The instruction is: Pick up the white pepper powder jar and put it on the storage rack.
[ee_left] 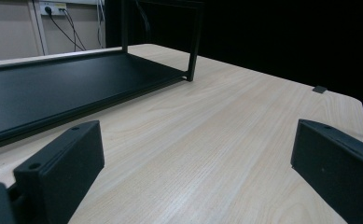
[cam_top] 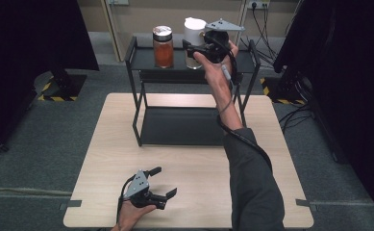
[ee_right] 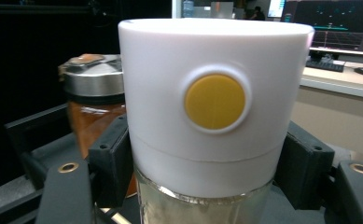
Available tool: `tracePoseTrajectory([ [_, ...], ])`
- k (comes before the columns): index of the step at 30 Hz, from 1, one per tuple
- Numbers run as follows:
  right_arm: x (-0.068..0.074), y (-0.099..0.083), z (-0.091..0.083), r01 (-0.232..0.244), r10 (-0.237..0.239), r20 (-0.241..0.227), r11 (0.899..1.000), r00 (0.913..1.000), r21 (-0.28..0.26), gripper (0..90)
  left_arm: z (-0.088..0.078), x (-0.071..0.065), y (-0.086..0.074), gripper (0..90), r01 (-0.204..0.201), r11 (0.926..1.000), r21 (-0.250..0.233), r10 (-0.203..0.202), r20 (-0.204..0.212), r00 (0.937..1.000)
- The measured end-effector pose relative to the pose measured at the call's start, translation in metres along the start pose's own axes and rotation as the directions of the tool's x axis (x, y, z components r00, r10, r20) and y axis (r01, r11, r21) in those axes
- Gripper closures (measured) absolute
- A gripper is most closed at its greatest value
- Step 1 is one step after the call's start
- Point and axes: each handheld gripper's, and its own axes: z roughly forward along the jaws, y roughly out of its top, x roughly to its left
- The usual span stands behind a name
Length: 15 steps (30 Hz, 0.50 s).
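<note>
A glass jar with a tall white lid (cam_top: 193, 32) stands on the top shelf of a black metal rack (cam_top: 146, 58). In the right gripper view the white lid (ee_right: 214, 102) bears a round yellow button, and pale contents show in the glass below. My right gripper (cam_top: 196, 48) is raised to that shelf, its two jaws pressed against the jar's sides just under the lid. My left gripper (cam_top: 164, 182) rests low on the wooden table (cam_top: 184, 166) near its front edge, open, with bare wood between its fingers (ee_left: 62, 168).
A second jar with a silver lid and orange-brown contents (cam_top: 163, 46) stands to the left of the white-lidded one on the same shelf. The rack's lower shelf (cam_top: 182, 126) lies flat on the table. Dark curtains and floor cables surround the table.
</note>
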Motion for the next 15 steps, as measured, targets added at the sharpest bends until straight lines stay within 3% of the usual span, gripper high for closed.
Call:
tracePoseTrajectory([
  [15,-0.001,-0.007,0.012,-0.001,0.001,0.052,1.0,0.9987,-0.009,30.7,-0.001,0.0,0.0,2.1,-0.003,1.0,-0.005,0.003,-0.002,1.0],
])
